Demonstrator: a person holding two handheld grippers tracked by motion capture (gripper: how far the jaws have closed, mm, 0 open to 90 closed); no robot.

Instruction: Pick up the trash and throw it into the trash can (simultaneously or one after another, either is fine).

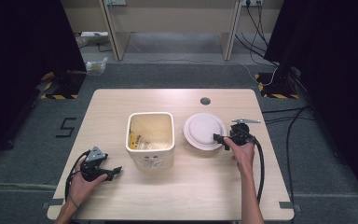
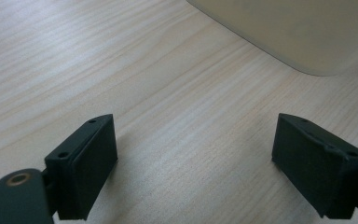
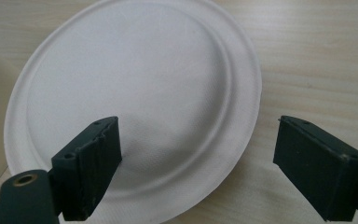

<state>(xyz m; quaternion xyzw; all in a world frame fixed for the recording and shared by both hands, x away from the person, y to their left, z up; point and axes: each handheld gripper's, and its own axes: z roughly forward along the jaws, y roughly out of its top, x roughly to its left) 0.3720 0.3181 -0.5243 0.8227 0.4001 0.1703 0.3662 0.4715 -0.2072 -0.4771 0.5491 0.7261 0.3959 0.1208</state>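
A: Right gripper (image 3: 198,172) first: its 2 jaws stand wide apart, nothing between them but the near edge of the white paper plate (image 3: 130,93). The left-hand finger (image 3: 91,168) sits over the plate's rim, the other finger is out past the rim above bare wood.

B: So it's the reach, not the grab. From above, the right gripper (image 1: 221,139) is just at the plate's (image 1: 204,130) right edge, plate lying flat on the table (image 1: 177,196).

A: Agreed. I'd judge the next move calls for dropping low enough for 1 finger to slip under that thin rim, then closing. Flat on wood, it may just slide away.

B: And the left gripper (image 2: 196,163)?

A: Jaws wide open too, holding nothing, bare table between the fingers. Ahead of them and off to the right, the cream bin's (image 2: 298,32) curved base.

B: High view has the left gripper (image 1: 114,171) low beside the bin (image 1: 150,139), near but apart. Bin's open, yellowish scraps inside, and it stands just left of the plate.

A: My guess is the plate's headed there.
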